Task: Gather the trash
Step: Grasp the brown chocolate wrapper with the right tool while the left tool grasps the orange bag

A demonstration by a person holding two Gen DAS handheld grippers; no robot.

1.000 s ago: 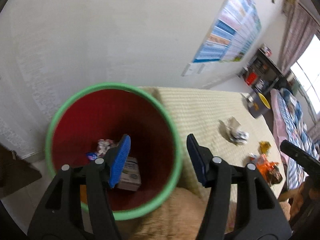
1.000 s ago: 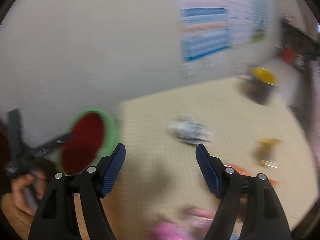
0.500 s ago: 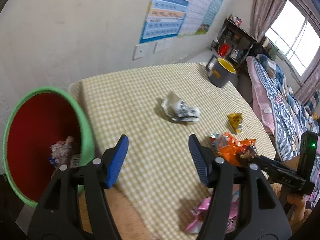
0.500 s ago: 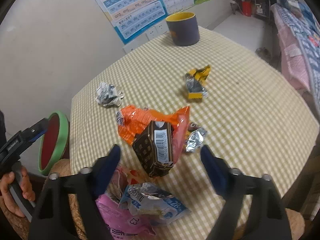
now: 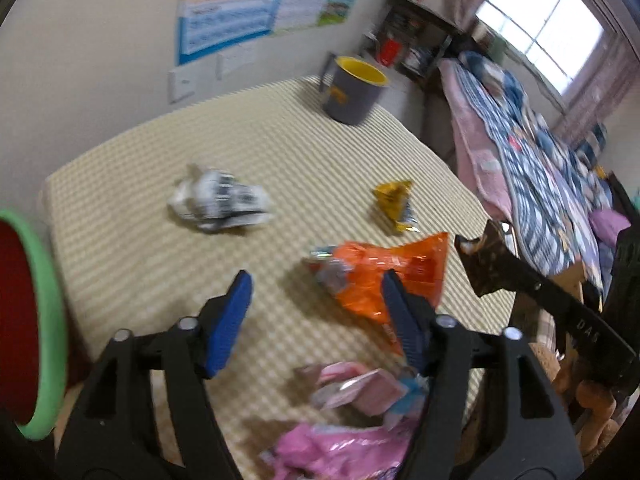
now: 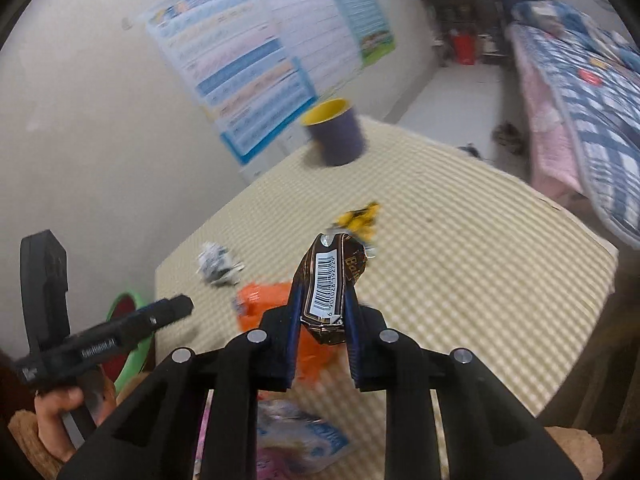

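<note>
My right gripper (image 6: 323, 300) is shut on a brown wrapper with a barcode (image 6: 330, 284) and holds it above the checked table (image 6: 460, 248); the wrapper also shows in the left wrist view (image 5: 486, 256). My left gripper (image 5: 316, 304) is open and empty, above the table beside an orange wrapper (image 5: 384, 276). A crumpled white wrapper (image 5: 218, 202), a yellow wrapper (image 5: 394, 200) and pink and blue packets (image 5: 352, 392) lie on the table. The red bin with a green rim (image 5: 36, 320) is at the table's left edge.
A grey mug with a yellow inside (image 5: 354, 90) stands at the far side of the table. A bed with a patterned quilt (image 5: 540, 152) lies to the right. Posters (image 6: 256, 52) hang on the wall behind.
My right gripper has shut on the brown wrapper and lifted it off the orange one. My left gripper has swung from over the bin to over the table, still open.
</note>
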